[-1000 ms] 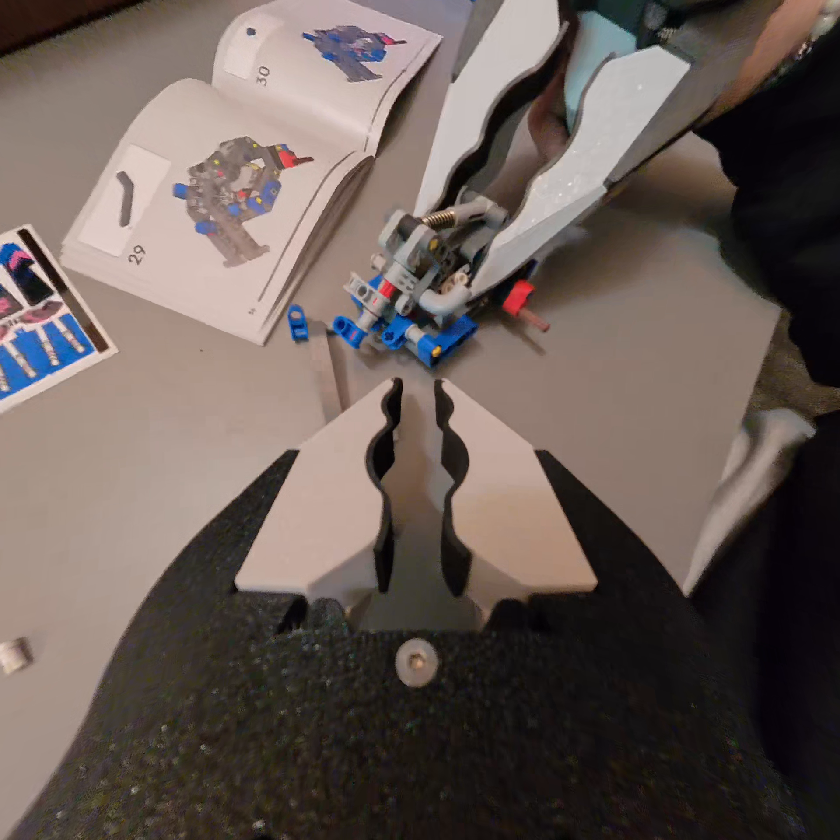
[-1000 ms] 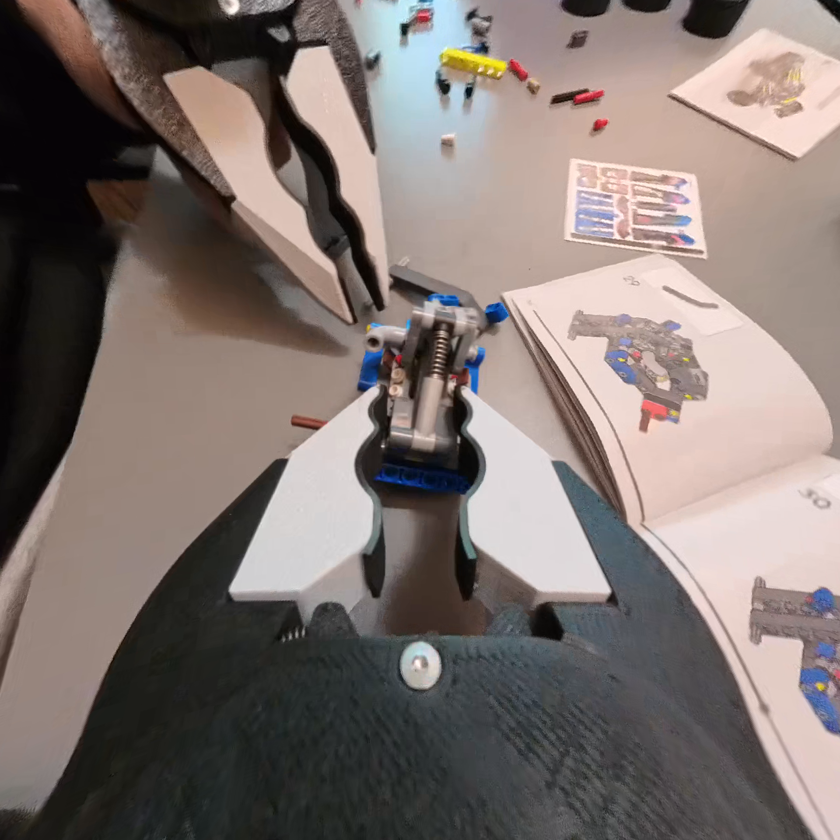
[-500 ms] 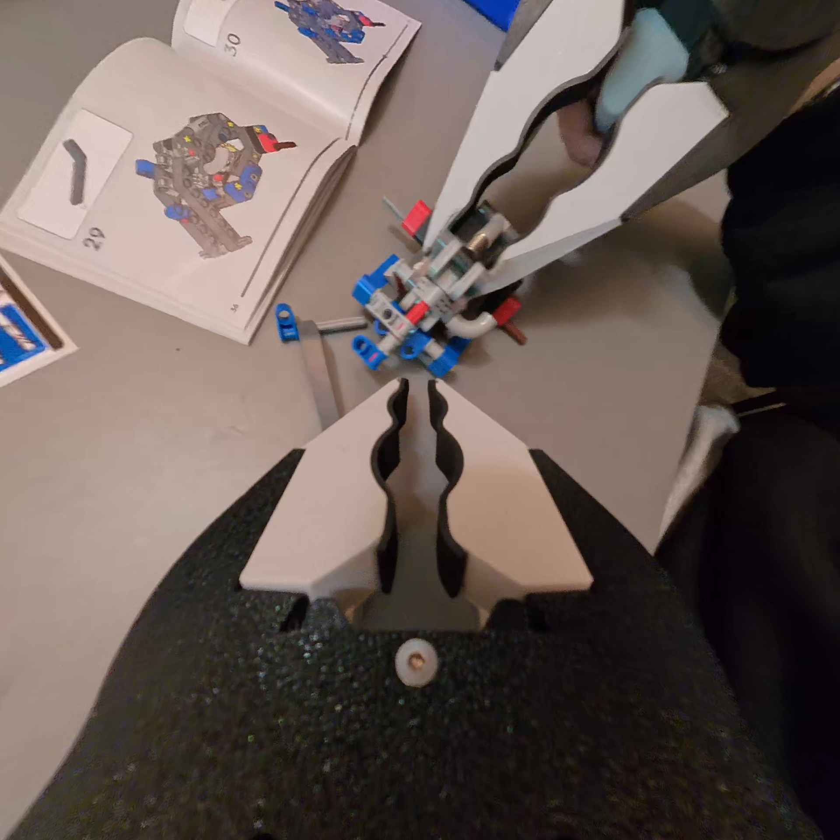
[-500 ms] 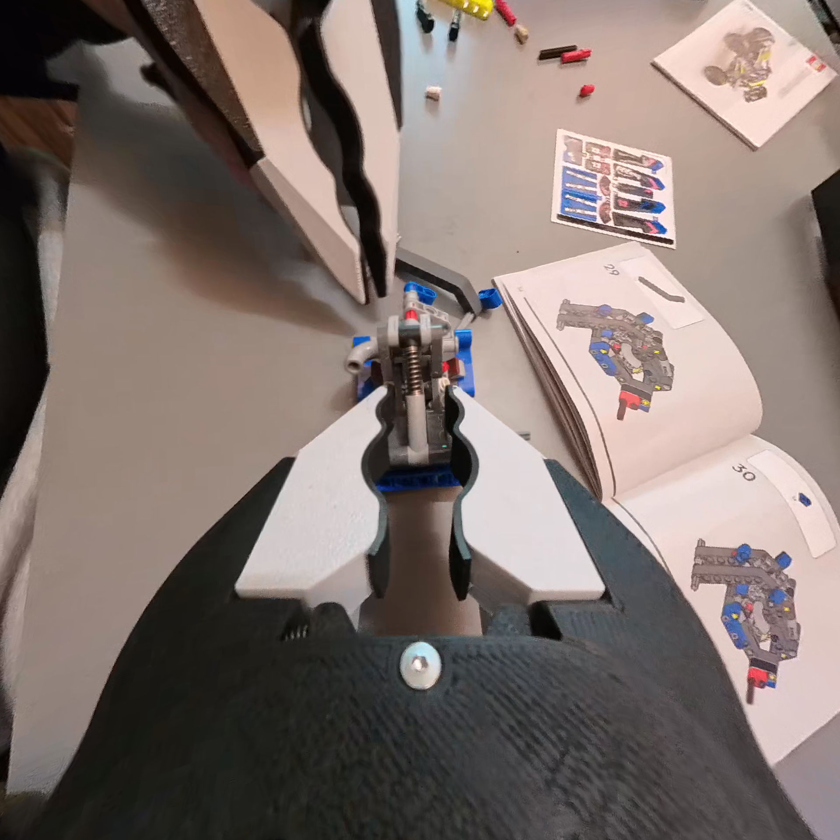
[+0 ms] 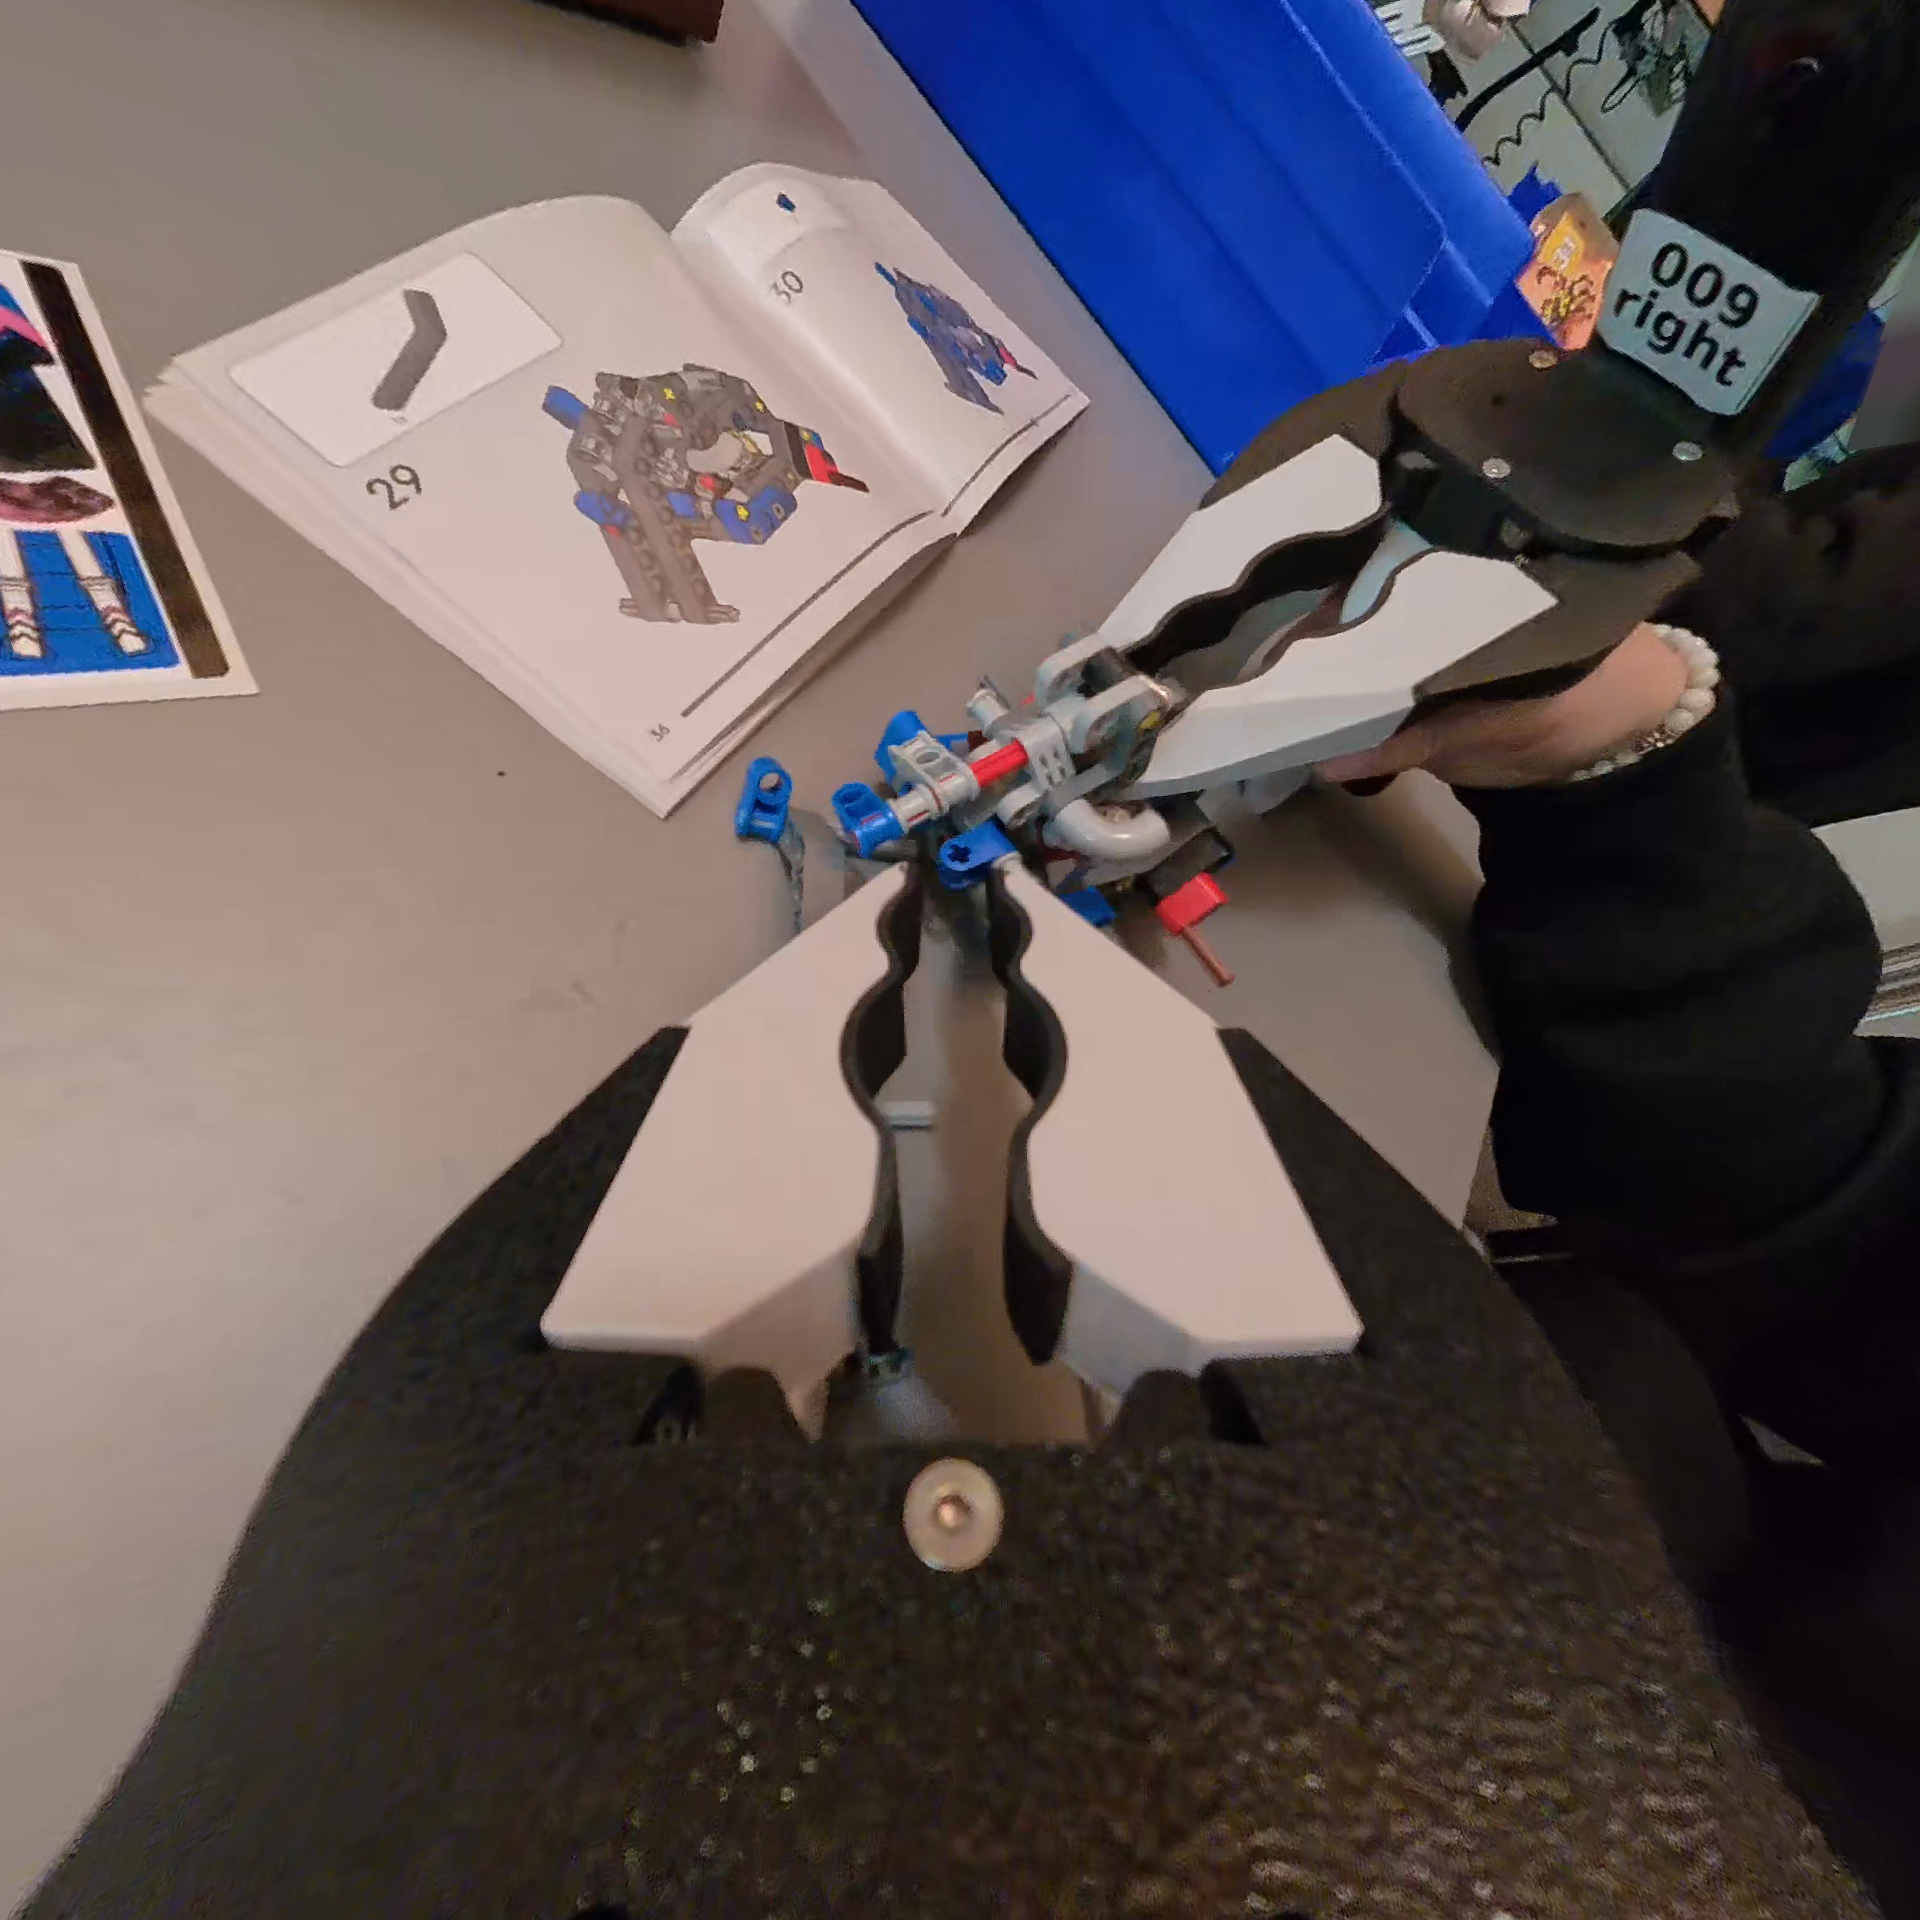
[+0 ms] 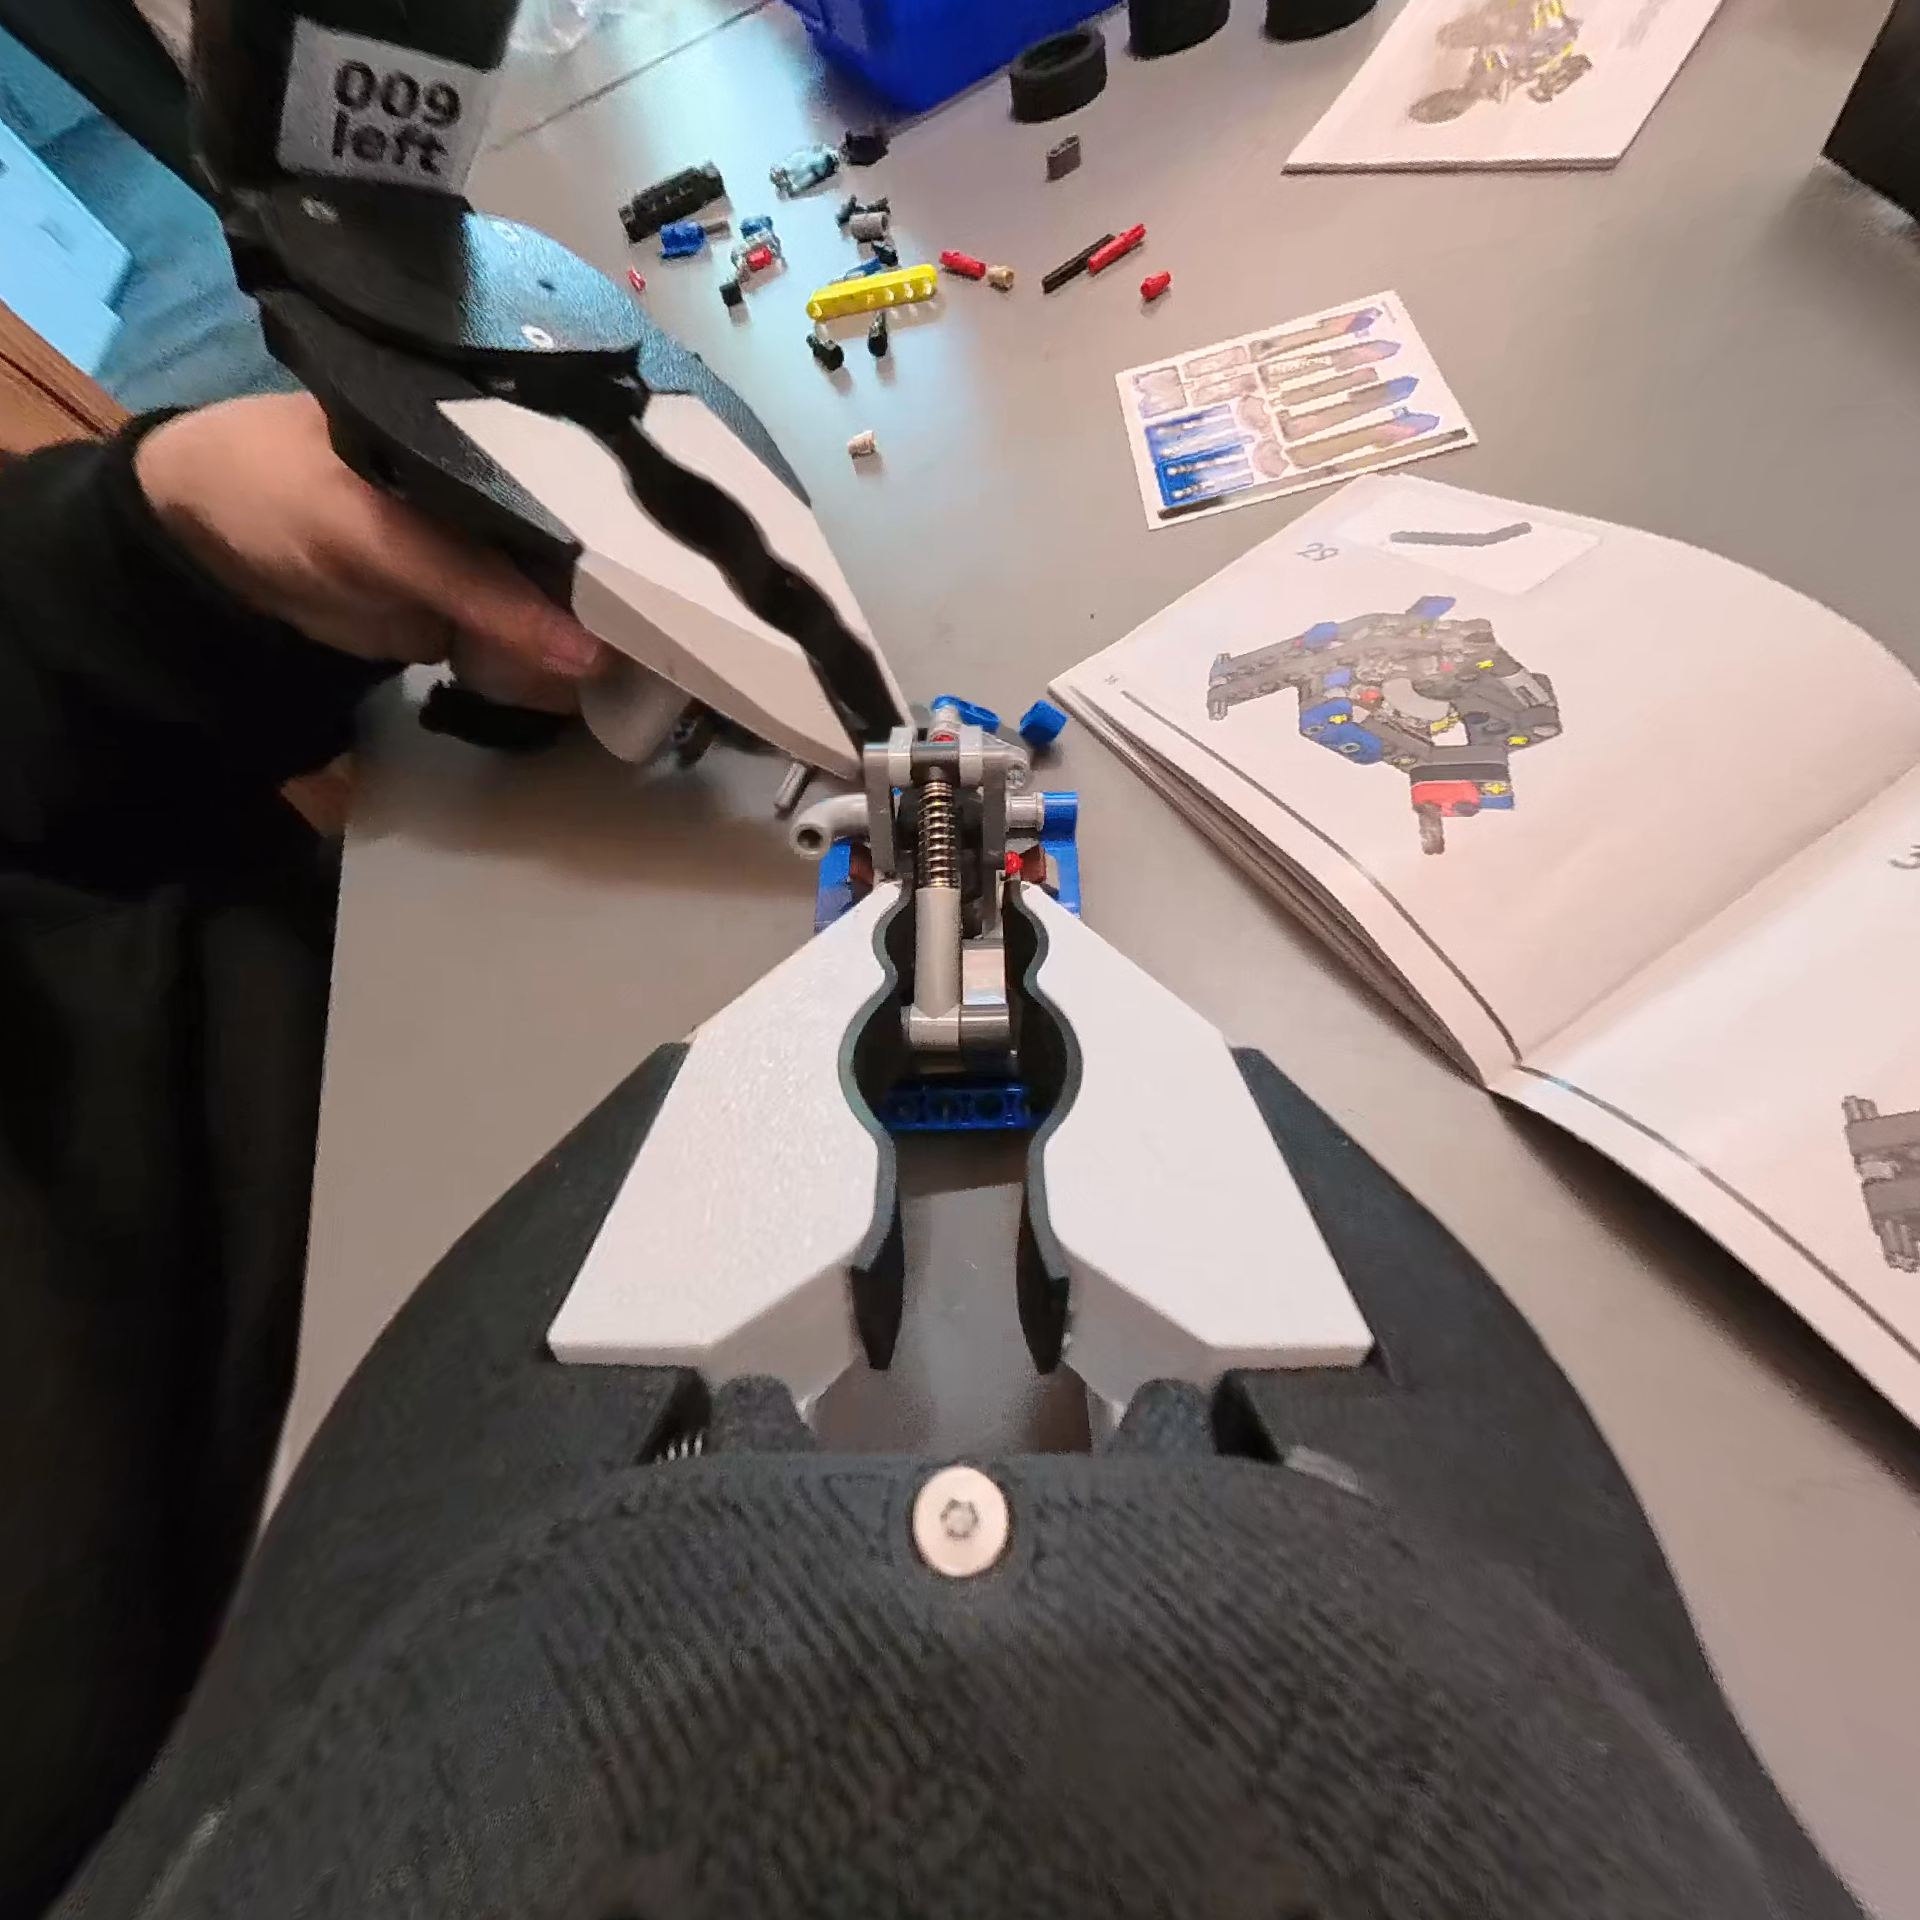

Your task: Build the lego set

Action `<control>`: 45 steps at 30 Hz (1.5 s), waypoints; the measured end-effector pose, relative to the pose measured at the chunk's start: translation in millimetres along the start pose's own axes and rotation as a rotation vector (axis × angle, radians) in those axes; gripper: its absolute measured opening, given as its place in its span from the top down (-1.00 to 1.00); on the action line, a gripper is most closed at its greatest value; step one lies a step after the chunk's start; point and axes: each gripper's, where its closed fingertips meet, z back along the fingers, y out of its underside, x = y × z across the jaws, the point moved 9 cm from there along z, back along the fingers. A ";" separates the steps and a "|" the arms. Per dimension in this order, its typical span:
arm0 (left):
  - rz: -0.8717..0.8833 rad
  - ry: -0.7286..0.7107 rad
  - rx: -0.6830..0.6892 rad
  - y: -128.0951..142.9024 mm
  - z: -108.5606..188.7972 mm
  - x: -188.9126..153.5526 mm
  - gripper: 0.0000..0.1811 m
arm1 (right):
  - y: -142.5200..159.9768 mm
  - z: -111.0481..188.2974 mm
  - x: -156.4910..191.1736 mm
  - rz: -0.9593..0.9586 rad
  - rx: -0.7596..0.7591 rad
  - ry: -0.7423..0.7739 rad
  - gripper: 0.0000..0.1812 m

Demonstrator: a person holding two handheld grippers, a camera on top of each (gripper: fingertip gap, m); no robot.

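Note:
A partly built lego assembly (image 5: 997,769) of grey and blue beams with a spring shock absorber stands on the grey table. My right gripper (image 6: 956,904) is shut on it, with the jaws clamping the grey shock part (image 6: 935,935) from both sides. It also shows in the left wrist view (image 5: 1127,707), reaching in from the right. My left gripper (image 5: 956,878) has a narrow gap between its jaws and holds nothing. Its tips sit just short of a blue connector (image 5: 961,854) on the assembly. In the right wrist view the left gripper (image 6: 878,743) touches the assembly's far top corner.
An open instruction booklet (image 5: 623,468) lies beside the assembly, with a sticker sheet (image 6: 1288,405) beyond it. A loose blue connector (image 5: 764,800) lies near the booklet's corner. Scattered small parts (image 6: 873,296), black tyres (image 6: 1058,62), a blue bin (image 5: 1195,208) and a second booklet (image 6: 1507,83) lie farther off. The left gripper's tips are roughly 4 cm from the right gripper's. The loose blue connector (image 5: 764,800) is about 4 cm from my left fingertips. It turns up in the right wrist view (image 6: 1036,724) as well.
My left gripper has moved in until its tips reach the assembly. My right gripper has stayed shut on the assembly and has turned it somewhat.

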 end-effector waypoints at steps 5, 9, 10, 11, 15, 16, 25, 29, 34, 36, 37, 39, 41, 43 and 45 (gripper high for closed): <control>0.062 0.051 -0.051 -4.0 5.9 4.3 0.88 | -5.0 0.6 1.1 -0.072 -0.089 -0.044 0.85; 0.121 0.141 -0.103 -11.3 15.6 2.4 0.88 | -10.5 -1.0 4.1 -0.089 -0.165 -0.068 0.85; 0.116 0.136 -0.102 -12.2 17.6 2.9 0.88 | -11.9 -1.7 5.1 -0.081 -0.179 -0.069 0.85; 0.108 0.123 -0.108 -13.3 19.6 3.7 0.88 | -13.2 -2.4 6.0 -0.072 -0.190 -0.064 0.85; 0.078 0.113 -0.167 -19.2 27.3 0.5 0.89 | -19.0 -5.3 10.3 -0.030 -0.252 -0.042 0.85; 0.047 0.098 -0.188 -21.0 29.8 -0.7 0.92 | -20.4 -5.6 11.6 -0.020 -0.273 -0.037 0.85; -0.330 -0.043 -0.260 -31.3 45.6 -23.7 0.97 | -26.9 -5.0 20.3 0.035 -0.403 -0.089 0.94; -0.478 -0.052 -0.315 -36.5 54.8 -34.8 0.96 | -31.1 -1.4 25.0 0.043 -0.508 -0.129 0.95; -0.707 -0.063 -0.349 -37.9 66.1 -45.7 0.92 | -38.2 -4.2 37.6 0.156 -0.576 -0.099 0.95; -0.766 -0.053 -0.344 -37.4 70.2 -47.5 0.85 | -38.8 -4.1 40.3 0.189 -0.607 -0.089 0.95; -0.795 -0.033 -0.335 -36.4 71.7 -48.8 0.75 | -38.9 -3.6 40.8 0.195 -0.619 -0.086 0.95; -0.824 -0.007 -0.325 -35.2 72.9 -50.4 0.60 | -39.4 -2.0 41.2 0.190 -0.649 -0.092 0.95; -0.848 -0.017 -0.343 -35.3 72.9 -51.8 0.60 | -39.3 -1.8 41.5 0.180 -0.681 -0.100 0.95; -0.894 -0.017 -0.365 -34.1 71.9 -56.5 0.65 | -38.5 -4.5 42.6 0.175 -0.682 -0.114 0.95; -0.944 -0.037 -0.368 -32.7 69.1 -61.6 0.67 | -38.5 -7.4 45.3 0.189 -0.689 -0.117 0.95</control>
